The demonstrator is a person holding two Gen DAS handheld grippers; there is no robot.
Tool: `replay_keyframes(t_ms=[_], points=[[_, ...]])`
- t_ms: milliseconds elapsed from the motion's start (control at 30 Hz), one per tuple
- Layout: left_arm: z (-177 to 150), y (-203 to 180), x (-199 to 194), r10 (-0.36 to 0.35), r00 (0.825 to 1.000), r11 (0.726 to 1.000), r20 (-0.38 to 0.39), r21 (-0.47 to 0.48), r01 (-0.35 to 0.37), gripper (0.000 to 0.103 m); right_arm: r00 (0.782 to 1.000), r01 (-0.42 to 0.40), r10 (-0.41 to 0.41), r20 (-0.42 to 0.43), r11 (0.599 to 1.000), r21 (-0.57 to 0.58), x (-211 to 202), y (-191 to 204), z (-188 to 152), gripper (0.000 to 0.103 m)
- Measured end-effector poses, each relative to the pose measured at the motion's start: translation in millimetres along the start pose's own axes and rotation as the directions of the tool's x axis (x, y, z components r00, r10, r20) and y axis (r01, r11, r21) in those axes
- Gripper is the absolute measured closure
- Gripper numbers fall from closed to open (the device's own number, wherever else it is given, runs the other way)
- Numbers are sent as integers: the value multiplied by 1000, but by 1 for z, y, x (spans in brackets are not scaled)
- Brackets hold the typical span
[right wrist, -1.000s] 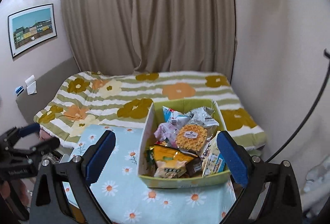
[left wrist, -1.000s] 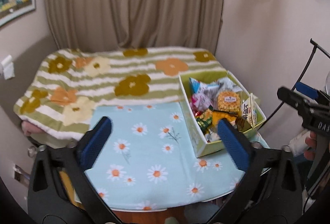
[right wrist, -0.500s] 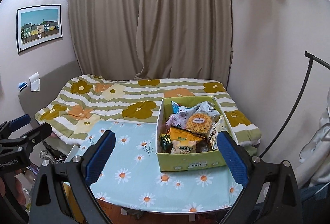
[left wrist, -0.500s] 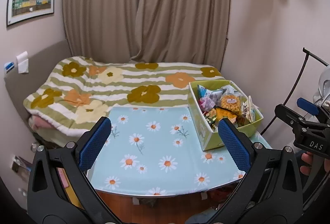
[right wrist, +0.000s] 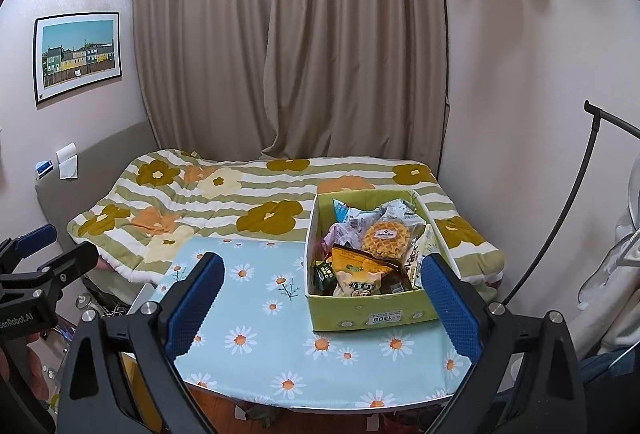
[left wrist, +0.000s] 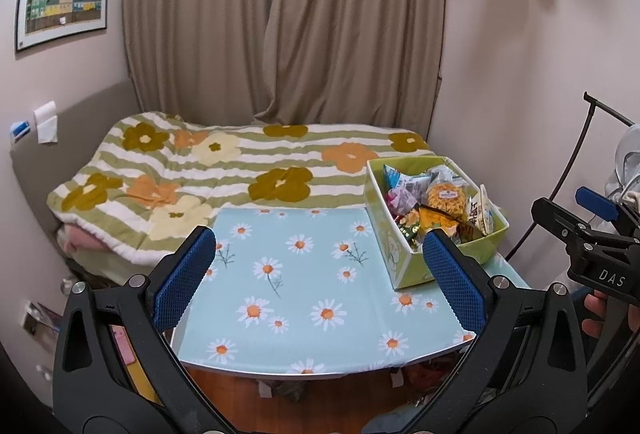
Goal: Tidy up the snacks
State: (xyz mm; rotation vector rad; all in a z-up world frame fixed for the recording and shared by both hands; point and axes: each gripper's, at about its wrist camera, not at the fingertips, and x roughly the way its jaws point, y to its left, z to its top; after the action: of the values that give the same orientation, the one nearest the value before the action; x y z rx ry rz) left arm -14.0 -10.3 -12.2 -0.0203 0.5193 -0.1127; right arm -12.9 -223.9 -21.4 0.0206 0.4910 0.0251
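A green cardboard box (left wrist: 404, 266) (right wrist: 372, 308) stands on the right side of a small table covered by a light-blue daisy cloth (left wrist: 296, 290) (right wrist: 260, 318). It is packed with snack packets, among them a round waffle (right wrist: 386, 238) (left wrist: 444, 196) and a yellow bag (right wrist: 360, 262). My left gripper (left wrist: 320, 274) hangs open over the table's near edge, left of the box, with nothing between its blue pads. My right gripper (right wrist: 322, 298) is also open and empty, in front of the box and short of it. Each gripper shows at the other view's side edge.
Behind the table lies a bed with a green-striped flower quilt (left wrist: 224, 170) (right wrist: 224, 194). Beige curtains (right wrist: 288, 54) hang at the back. A thin black stand (right wrist: 568, 210) rises on the right beside hanging clothes. Clutter sits on the floor at the left.
Both grippers have drawn back from the table, mostly in the first half second, so the box and cloth look smaller and farther. Both stayed open.
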Motion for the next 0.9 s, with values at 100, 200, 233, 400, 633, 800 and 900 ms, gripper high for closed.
replay_keyframes(t_ms=[100,200,233,400,633,800,900], points=[[0,-1,1,0,1000,1000,-2,1,0,0,1000,0,0,-1,1000,0,-1,1,0,5],[1,-3,0,4,1000,1000,0,7,-4,0,1000,0,0,0,1000,0,-1,1,0,5],[2,-5,1,5,1000,1000,-1,8,-5,0,1000,1,-1,-1,1000,1,-1,1,0,5],[5,-9,5,14,1000,1000,2,9,-14,0,1000,2,-2,-2,1000,1,-2,0,1,5],[7,-14,10,14,1000,1000,5,20,-15,0,1000,14,-14,-2,1000,14,3,-4,5,5],[6,-12,12,8,1000,1000,-1,17,-8,0,1000,20,-20,-9,1000,16,7,-5,5,5],[6,-12,14,10,1000,1000,-2,18,-10,0,1000,22,-22,-12,1000,17,9,-4,6,5]])
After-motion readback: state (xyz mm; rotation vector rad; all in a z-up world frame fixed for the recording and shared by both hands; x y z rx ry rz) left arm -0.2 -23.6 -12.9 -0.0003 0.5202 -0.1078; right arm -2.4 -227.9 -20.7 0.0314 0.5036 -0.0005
